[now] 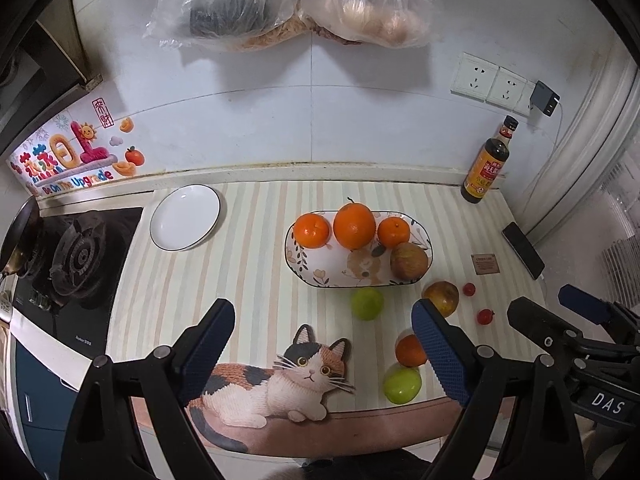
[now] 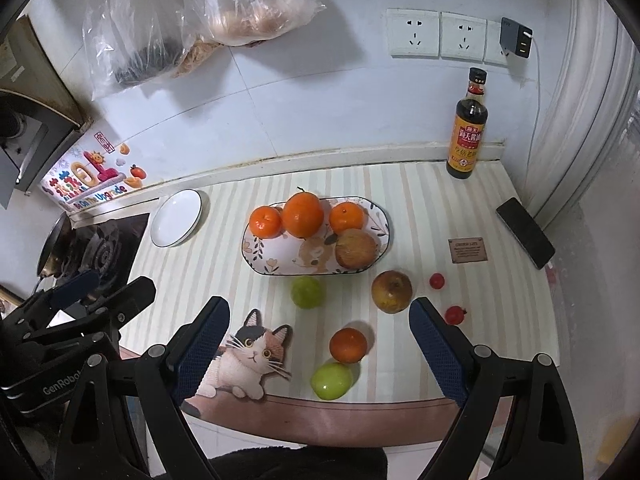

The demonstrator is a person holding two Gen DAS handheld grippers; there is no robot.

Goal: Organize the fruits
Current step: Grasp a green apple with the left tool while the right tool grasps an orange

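Observation:
An oval patterned plate [image 1: 304, 268] [image 2: 276, 266] holds three oranges [image 1: 354, 226] [image 2: 303, 216] and a brownish apple [image 1: 409, 261] [image 2: 356, 249]. Loose on the striped mat lie a green fruit [image 2: 307, 292], a brown apple [image 2: 392, 292], an orange [image 2: 348, 345], a second green fruit [image 2: 332, 381] and two cherry tomatoes [image 2: 437, 281]. An empty white round plate [image 1: 185, 217] sits at the back left. My left gripper [image 1: 324, 344] hangs open above the cat picture. Over the nearer loose fruit, my right gripper [image 2: 318, 344] is open too, gripping nothing.
A soy sauce bottle [image 2: 468, 132] stands at the back right, with a phone [image 2: 526, 236] and a small brown card [image 2: 467, 250] near it. A gas stove [image 1: 76, 260] with a pan [image 1: 20, 236] lies left. Plastic bags [image 1: 288, 4] hang on the wall.

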